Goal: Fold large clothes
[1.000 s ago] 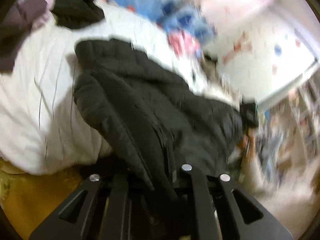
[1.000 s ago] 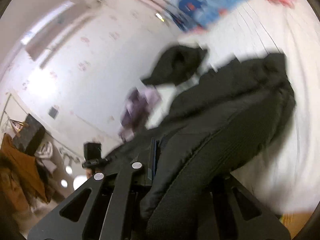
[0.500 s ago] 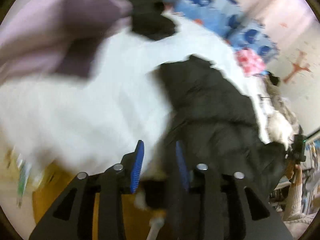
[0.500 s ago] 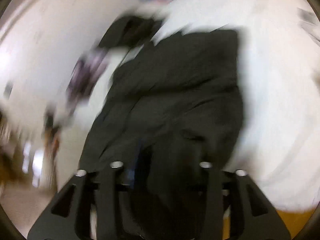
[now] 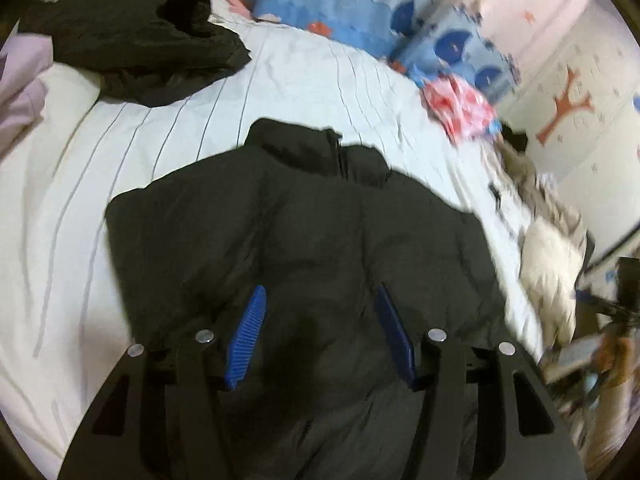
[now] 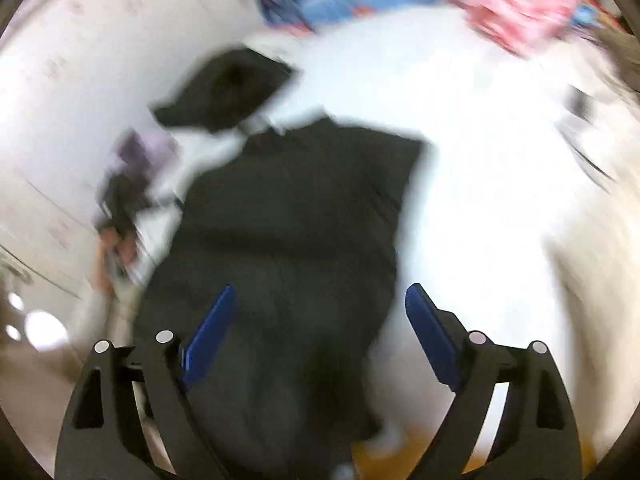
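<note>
Left gripper (image 5: 320, 316) and right gripper (image 6: 320, 316): jaws just opened, empty, above the black padded jacket (image 5: 304, 216) lying ahead on the bed.

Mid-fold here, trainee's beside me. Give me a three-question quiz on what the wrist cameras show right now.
1. True or false: the left gripper is clamped on the black puffer jacket.
2. Which way does the jacket's collar point: toward the whale-print pillows or toward the grippers?
3. Multiple choice: the other black garment lies (a) on the jacket, (b) apart from it on the white striped sheet, (c) on the floor.

Key: 1 false, its jaws stand open, as do the right gripper's; 2 toward the pillows; 3 b.
</note>
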Motion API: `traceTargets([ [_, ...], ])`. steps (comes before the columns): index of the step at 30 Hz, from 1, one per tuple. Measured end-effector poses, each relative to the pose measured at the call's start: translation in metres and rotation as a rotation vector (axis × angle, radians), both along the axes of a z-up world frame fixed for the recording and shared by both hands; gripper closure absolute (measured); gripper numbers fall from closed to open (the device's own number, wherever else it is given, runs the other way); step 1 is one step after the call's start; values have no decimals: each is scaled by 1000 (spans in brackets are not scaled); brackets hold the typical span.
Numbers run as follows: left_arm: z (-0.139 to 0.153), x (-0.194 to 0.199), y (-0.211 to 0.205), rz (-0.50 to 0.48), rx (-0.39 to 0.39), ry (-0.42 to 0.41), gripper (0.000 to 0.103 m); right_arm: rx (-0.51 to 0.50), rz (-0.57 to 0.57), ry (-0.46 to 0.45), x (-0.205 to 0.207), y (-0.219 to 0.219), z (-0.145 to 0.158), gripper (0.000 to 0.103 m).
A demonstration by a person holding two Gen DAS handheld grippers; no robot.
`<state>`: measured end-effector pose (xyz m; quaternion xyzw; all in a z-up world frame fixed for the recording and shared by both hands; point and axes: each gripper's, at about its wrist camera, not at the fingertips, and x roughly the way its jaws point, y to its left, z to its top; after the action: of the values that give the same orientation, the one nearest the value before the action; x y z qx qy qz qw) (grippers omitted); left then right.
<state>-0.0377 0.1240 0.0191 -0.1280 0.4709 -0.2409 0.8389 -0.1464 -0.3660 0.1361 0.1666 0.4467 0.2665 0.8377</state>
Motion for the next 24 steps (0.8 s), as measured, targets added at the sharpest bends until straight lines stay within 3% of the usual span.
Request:
traceTargets([
  [3,-4,18,-10,49,-42,-5,44,45,19,-20,81,52,-53,20],
  [5,-11,29,-16,71,-24,-12,32,-37,-57,89,118,60,-107,20],
  [6,-26,41,-22,79,18,13,32,-141,-101,162,134,61,-144,25],
  [7,-42,52,-27,69,44,52,32,-160,-110,152,137,62,-156,25],
  [9,-72,66,-41,44,114,89,32,-161,-122,157,134,57,-153,26],
  [11,-74,63,-52,39,197,60,32,-175,-100,165,118,52,-136,26],
  [14,-48,34,-59,48,321,-62,32,-147,-49,118,70,41,-109,24],
  [16,-30,6,-59,40,415,-164,32,-95,-52,128,29,19,-96,12],
  [17,-23,-8,-58,34,458,-203,32,-75,-62,142,10,6,-93,11],
  [22,-9,-72,-44,-3,605,-268,30,-10,-88,288,-87,-22,-115,10],
  [24,-6,-90,-40,-23,641,-275,30,59,-65,348,-121,-31,-130,10],
])
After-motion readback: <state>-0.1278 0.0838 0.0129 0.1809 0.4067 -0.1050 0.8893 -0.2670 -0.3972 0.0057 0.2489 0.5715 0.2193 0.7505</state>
